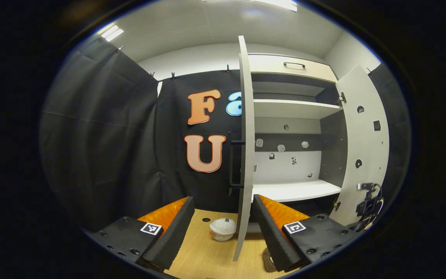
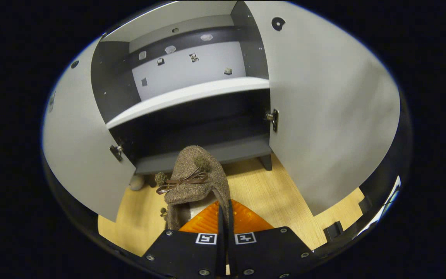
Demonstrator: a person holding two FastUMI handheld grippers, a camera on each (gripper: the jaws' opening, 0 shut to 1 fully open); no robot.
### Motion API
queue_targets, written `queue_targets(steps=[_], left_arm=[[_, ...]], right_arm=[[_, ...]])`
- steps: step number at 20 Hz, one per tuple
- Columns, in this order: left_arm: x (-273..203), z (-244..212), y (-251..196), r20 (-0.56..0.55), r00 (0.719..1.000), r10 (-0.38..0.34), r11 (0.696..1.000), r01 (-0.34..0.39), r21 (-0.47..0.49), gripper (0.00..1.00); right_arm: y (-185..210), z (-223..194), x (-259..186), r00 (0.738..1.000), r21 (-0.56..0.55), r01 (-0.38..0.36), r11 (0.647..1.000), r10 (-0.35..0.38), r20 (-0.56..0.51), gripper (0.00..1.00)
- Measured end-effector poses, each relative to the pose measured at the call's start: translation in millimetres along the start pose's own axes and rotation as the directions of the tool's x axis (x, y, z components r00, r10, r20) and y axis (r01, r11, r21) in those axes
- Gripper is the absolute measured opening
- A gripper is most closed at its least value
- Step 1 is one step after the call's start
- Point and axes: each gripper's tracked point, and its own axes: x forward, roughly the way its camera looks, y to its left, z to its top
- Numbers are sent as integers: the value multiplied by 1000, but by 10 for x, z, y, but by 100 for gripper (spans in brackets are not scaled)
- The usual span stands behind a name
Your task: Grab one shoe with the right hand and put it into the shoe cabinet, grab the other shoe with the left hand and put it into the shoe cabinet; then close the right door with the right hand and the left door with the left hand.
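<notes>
In the right gripper view a brown woolly shoe [image 2: 194,182], trimmed with a thin brown bow and small pompoms, is hanging just in front of the shoe cabinet [image 2: 192,116], above the wooden floor [image 2: 269,193] and level with the cabinet's dark lowest compartment. The right tongs [image 2: 225,211] are pinching the shoe's rim at the heel, fingers nearly together with the fabric between them. The shoe's toe is pointing toward the cabinet's dark bottom board. Both doors are standing open: the right door [image 2: 323,108] is swinging wide beside the shoe, and the left door [image 2: 76,155] is opening on the other side. A white shelf [image 2: 192,97] is crossing the cabinet above the dark compartment.

In the left gripper view the left tongs [image 1: 223,228] are spread wide and holding nothing. Between their fingers the left door [image 1: 245,155] is showing edge-on, with a black handle [image 1: 234,164] on its outer face. Low beside that door's edge, a pale rounded thing [image 1: 222,228] is lying on the floor; I cannot tell what it is. The right door [image 1: 362,143] is standing open past the white shelves [image 1: 296,190].
</notes>
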Motion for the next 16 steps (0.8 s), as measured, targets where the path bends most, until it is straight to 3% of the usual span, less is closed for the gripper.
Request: queue_targets(steps=[7,12,16], left_arm=[[-6,-85,23,-14,1000,-4,1000,4,-11,99],[4,-147,74,-24,1000,7,1000,-7,-11,98],[26,-198,118,-40,999,25,999,-26,-23,99]], right_arm=[[563,1485,-79,986,-6,-60,998,60,156,2],[732,2421,290,973,5,-46,999,44,228,2],[708,2858,741,972,-18,13,1000,-8,236,2]])
